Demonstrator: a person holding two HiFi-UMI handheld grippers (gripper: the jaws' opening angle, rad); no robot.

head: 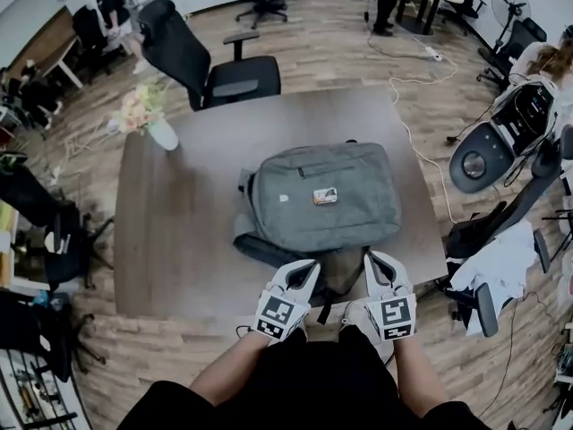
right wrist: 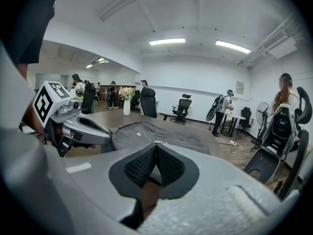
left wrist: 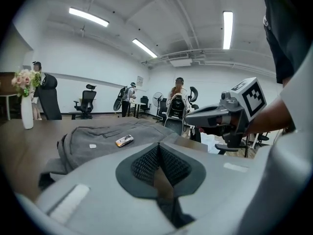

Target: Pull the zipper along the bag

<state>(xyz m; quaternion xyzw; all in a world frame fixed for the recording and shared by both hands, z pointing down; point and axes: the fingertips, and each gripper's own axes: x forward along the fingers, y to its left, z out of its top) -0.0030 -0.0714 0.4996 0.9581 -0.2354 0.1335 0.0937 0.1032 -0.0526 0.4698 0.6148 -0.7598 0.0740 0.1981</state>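
A grey backpack [head: 324, 195] lies flat on the brown table [head: 179, 240], with a small orange-and-white tag [head: 325, 195] on its top face. The same backpack [left wrist: 105, 137] lies ahead in the left gripper view, and the backpack [right wrist: 156, 133] stretches ahead in the right gripper view. My left gripper [head: 301, 272] hovers at the table's near edge, just short of the bag, jaws shut and empty. Beside it, my right gripper [head: 377, 265] is also shut on nothing, near the bag's near right corner. The zipper pull is too small to make out.
A white vase of flowers [head: 148, 115] stands at the table's far left corner. A black office chair [head: 201, 61] sits behind the table. More chairs [head: 492, 150], a white cloth [head: 501, 262] and floor cables lie to the right. People stand in the background.
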